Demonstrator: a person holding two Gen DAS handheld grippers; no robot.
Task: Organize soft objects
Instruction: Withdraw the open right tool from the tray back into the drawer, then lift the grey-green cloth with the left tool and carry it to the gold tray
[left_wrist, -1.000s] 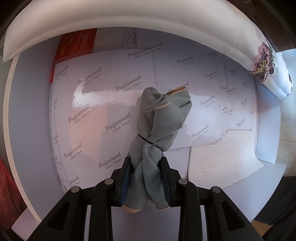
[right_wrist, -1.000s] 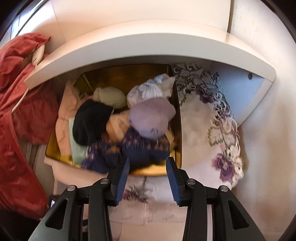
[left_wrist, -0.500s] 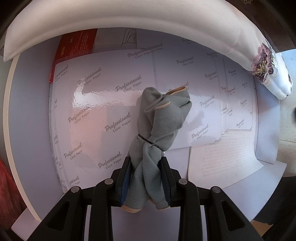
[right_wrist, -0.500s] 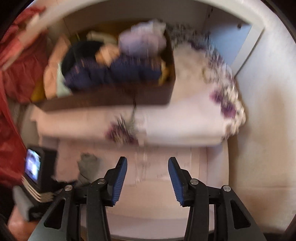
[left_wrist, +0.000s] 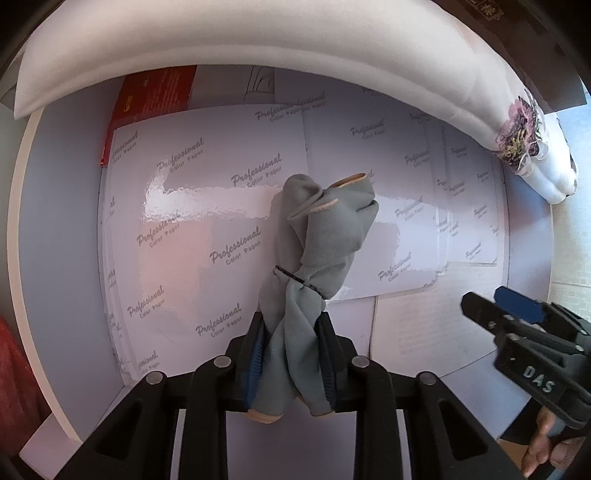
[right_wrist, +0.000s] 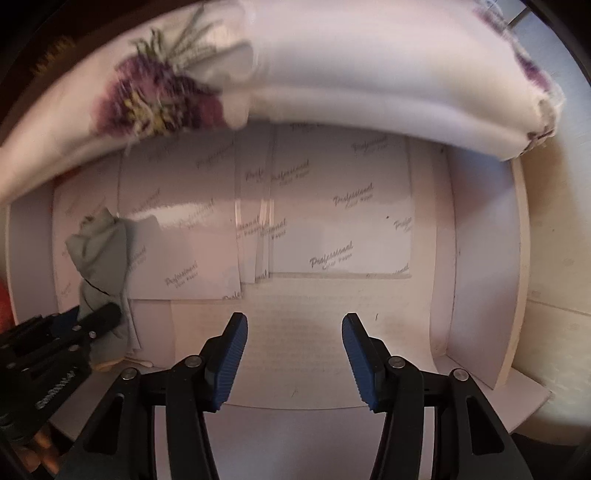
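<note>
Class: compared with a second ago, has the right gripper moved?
Yes. The right gripper has come down from over the clothes box to the glossy paper sheets, below the folded floral cloth, its jaws opening, empty.

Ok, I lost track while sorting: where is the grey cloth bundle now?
The grey cloth bundle is clamped in the left gripper, lying on the glossy paper sheets below the folded white floral cloth.

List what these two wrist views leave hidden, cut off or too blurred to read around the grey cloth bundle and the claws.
- Grey cloth bundle: left wrist view, its lower end is hidden between the left claw pads.
- Same bundle: right wrist view, its lower part is covered by the left claw.
- Folded floral cloth: right wrist view, motion-blurred and cut off by the top edge.
- Right claw: left wrist view, only one side shows.
</note>
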